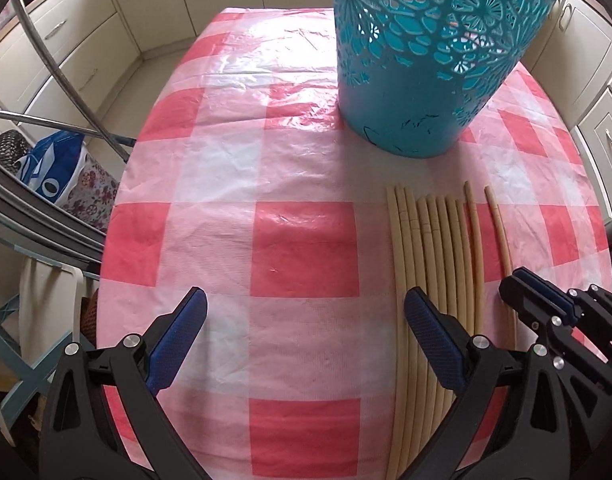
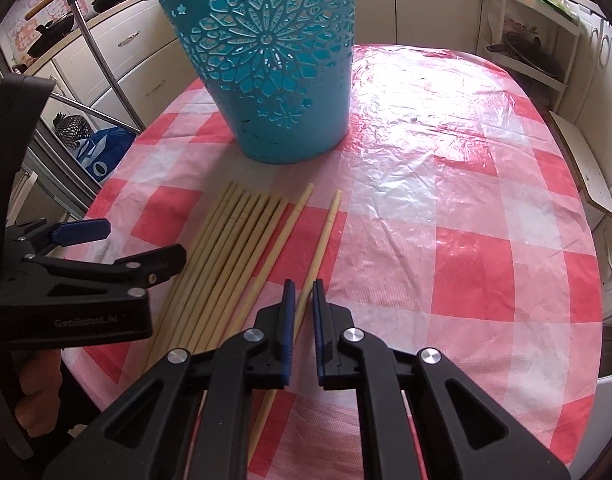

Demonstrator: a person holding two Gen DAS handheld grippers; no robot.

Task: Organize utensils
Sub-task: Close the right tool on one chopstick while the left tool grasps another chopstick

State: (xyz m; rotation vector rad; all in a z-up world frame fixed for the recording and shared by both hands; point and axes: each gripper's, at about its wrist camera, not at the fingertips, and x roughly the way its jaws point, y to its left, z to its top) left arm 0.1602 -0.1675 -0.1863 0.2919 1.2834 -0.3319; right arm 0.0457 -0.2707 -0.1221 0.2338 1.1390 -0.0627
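Teal basket (image 2: 266,80): contents hidden | left tongs (image 1: 306,320) apart | right tongs (image 2: 304,300) straddling chopstick (image 2: 323,236)

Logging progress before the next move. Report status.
Left gripper open, empty. Right gripper nearly shut around the rightmost chopstick. Teal basket upright beyond them. Nothing in the way.

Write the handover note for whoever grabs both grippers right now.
Left gripper: wide open, empty, hovering over the checked tablecloth just left of the chopstick bundle.
Right gripper: jaws nearly closed around the rightmost single chopstick; a slight gap shows, so the grip is not confirmed.
Teal cutout basket: upright beyond the chopsticks' far tips.
Done: no chopstick seen in the basket; all visible ones lie on the table.
Left: close on this chopstick, put it in the basket, then the next loose chopstick and the bundle.
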